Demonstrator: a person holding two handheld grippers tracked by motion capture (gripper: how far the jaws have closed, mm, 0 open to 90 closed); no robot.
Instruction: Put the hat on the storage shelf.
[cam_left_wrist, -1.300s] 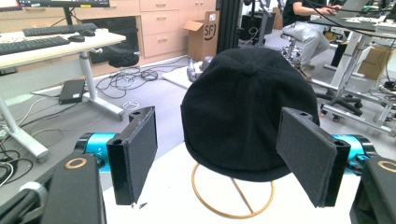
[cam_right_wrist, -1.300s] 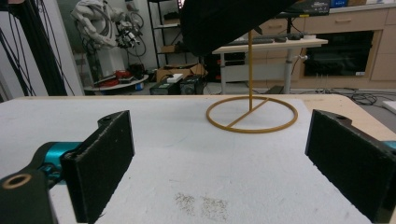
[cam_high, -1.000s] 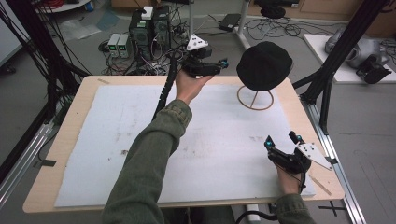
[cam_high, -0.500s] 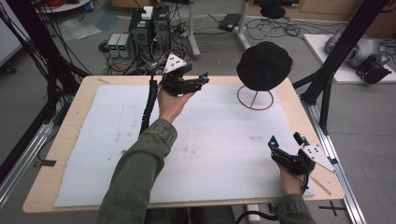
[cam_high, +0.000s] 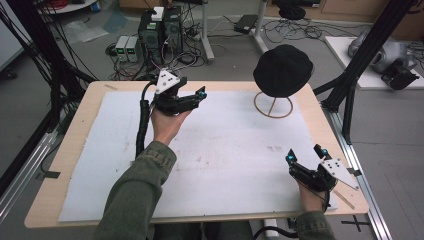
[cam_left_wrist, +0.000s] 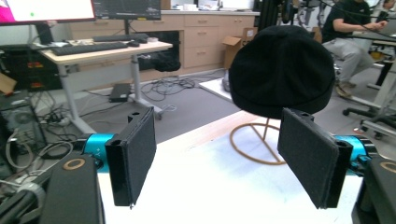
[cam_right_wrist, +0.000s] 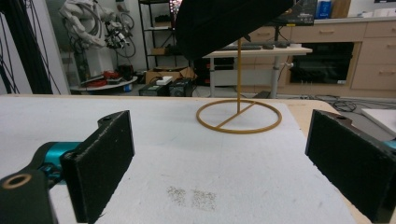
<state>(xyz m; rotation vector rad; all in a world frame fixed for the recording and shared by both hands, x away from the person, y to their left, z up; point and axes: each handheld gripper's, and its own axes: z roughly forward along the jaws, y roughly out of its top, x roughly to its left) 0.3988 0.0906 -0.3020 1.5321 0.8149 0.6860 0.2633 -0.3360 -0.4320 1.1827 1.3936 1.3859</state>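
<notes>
A black beanie (cam_high: 283, 70) sits on a thin gold wire stand (cam_high: 273, 105) at the table's far right. My left gripper (cam_high: 199, 97) hovers over the far middle of the mat, jaws open and empty, pointing right toward the hat. In the left gripper view the beanie (cam_left_wrist: 282, 70) and stand (cam_left_wrist: 254, 144) lie ahead, beyond the open gripper (cam_left_wrist: 224, 158). My right gripper (cam_high: 306, 154) rests low near the front right corner, open and empty. In the right gripper view the stand's ring (cam_right_wrist: 239, 116) lies ahead of the gripper (cam_right_wrist: 224, 163), with the beanie (cam_right_wrist: 224, 23) above it.
A white foam mat (cam_high: 225, 150) covers most of the wooden table (cam_high: 80, 130). Black frame poles (cam_high: 357, 60) rise at the right, close to the hat. Computer boxes and cables (cam_high: 160, 30) lie on the floor beyond the far edge.
My left gripper has drawn back to the left and nearer the person, away from the hat. The right gripper has hardly shifted.
</notes>
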